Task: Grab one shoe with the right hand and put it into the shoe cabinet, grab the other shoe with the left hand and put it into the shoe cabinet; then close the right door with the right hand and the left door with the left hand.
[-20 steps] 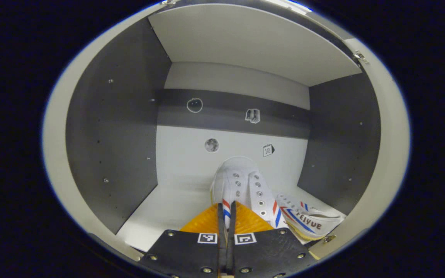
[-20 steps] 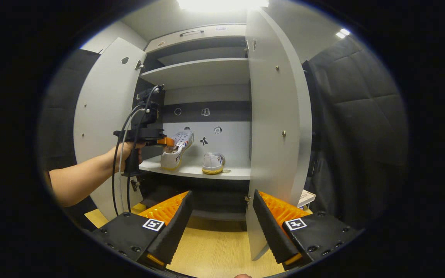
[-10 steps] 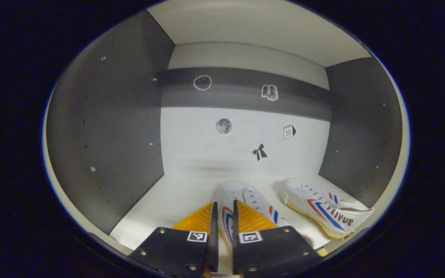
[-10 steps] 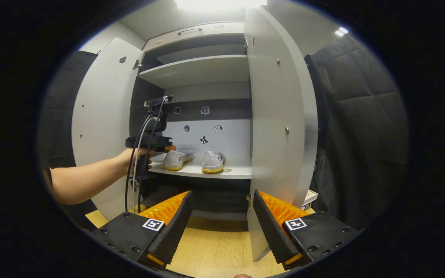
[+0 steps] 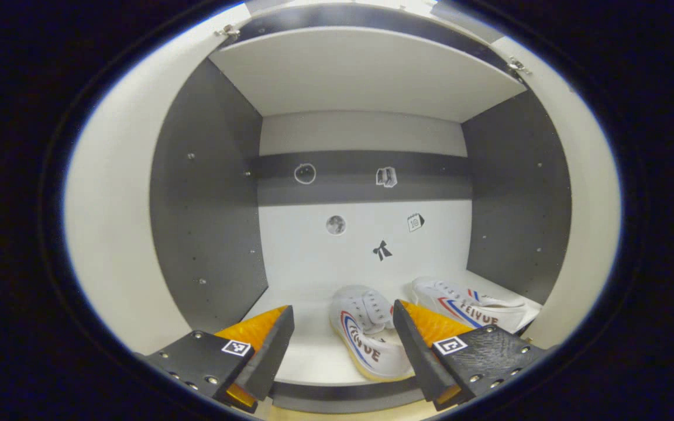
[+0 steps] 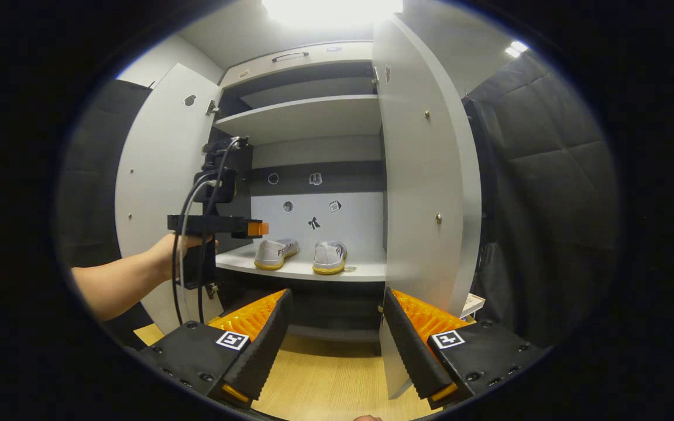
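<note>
Both shoes are sitting on the shelf [image 6: 366,270] of the shoe cabinet [image 6: 308,120], so the step in hand is judged to be closing the doors. To do it well, the right hand-held gripper [image 6: 337,345], its fingers spread apart and holding nothing, should be pressing flat against the outer face of the right door [image 6: 425,193] and swinging it smoothly, only once the left hand-held gripper [image 5: 343,351] is clear of the opening. That one is hovering just before the shelf edge, fingers wide apart and empty, the left shoe [image 5: 363,330] lying between them but beyond, the right shoe [image 5: 471,307] just beside it. The left door [image 6: 155,193] is standing open.
</note>
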The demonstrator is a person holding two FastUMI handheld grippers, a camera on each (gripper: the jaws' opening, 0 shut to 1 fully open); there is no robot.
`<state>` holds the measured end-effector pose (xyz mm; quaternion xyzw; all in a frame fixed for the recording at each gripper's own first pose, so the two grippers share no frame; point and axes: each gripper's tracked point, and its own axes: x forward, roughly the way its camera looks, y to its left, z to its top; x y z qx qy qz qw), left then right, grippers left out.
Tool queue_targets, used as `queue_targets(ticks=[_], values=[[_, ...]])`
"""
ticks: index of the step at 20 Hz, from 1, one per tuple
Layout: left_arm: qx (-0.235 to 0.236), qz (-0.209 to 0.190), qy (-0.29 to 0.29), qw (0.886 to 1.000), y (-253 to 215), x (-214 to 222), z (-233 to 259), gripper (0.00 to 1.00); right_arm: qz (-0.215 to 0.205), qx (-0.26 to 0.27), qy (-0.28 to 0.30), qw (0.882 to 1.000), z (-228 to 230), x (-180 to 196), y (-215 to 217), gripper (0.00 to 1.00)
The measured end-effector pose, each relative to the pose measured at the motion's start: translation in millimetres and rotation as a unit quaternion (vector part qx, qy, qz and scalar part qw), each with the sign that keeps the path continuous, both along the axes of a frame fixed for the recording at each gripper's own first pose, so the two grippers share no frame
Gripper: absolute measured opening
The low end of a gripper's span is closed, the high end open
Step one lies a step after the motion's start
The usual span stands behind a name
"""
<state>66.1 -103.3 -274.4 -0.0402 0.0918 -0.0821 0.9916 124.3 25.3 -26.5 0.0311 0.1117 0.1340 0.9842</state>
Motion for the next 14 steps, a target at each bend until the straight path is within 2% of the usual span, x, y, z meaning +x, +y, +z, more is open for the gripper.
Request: queue_targets(ticks=[1, 2, 3, 4, 6, 7, 8, 10, 12, 13, 14], values=[[0.001, -0.002, -0.008, 1.0, 3, -14, 8, 0.96, 0.0, -0.001, -0.004, 1.0, 4, -1, 1, 0.94], [0.002, -0.004, -0.016, 1.0, 6, -26, 15, 1.0, -0.001, -0.001, -0.008, 1.0, 9, -3, 1, 0.98], [0.004, -0.006, -0.026, 1.0, 10, -39, 25, 0.96, -0.001, -0.001, -0.014, 1.0, 14, -5, 2, 0.98], [0.005, -0.007, -0.034, 0.999, 14, -52, 33, 0.96, -0.001, -0.001, -0.019, 1.0, 20, -7, 3, 0.94], [0.003, -0.012, -0.049, 0.999, 22, -80, 49, 1.0, -0.002, -0.001, -0.029, 1.0, 29, -13, 5, 0.93], [0.002, -0.015, -0.054, 0.998, 25, -93, 54, 1.0, -0.002, 0.0, -0.033, 0.999, 32, -16, 6, 0.97], [0.002, -0.018, -0.058, 0.998, 28, -105, 58, 1.0, -0.002, 0.003, -0.034, 0.999, 35, -19, 8, 0.94], [0.002, -0.023, -0.065, 0.998, 34, -129, 61, 0.96, 0.001, 0.005, -0.039, 0.999, 40, -27, 12, 0.97], [0.002, -0.017, -0.07, 0.997, 44, -153, 65, 0.96, 0.003, 0.004, -0.047, 0.999, 47, -33, 15, 0.97], [0.001, -0.015, -0.071, 0.997, 48, -163, 66, 1.0, 0.004, 0.003, -0.051, 0.999, 50, -36, 17, 0.98], [-0.001, -0.013, -0.07, 0.997, 52, -174, 63, 1.0, 0.005, 0.005, -0.054, 0.999, 53, -40, 19, 0.97]])
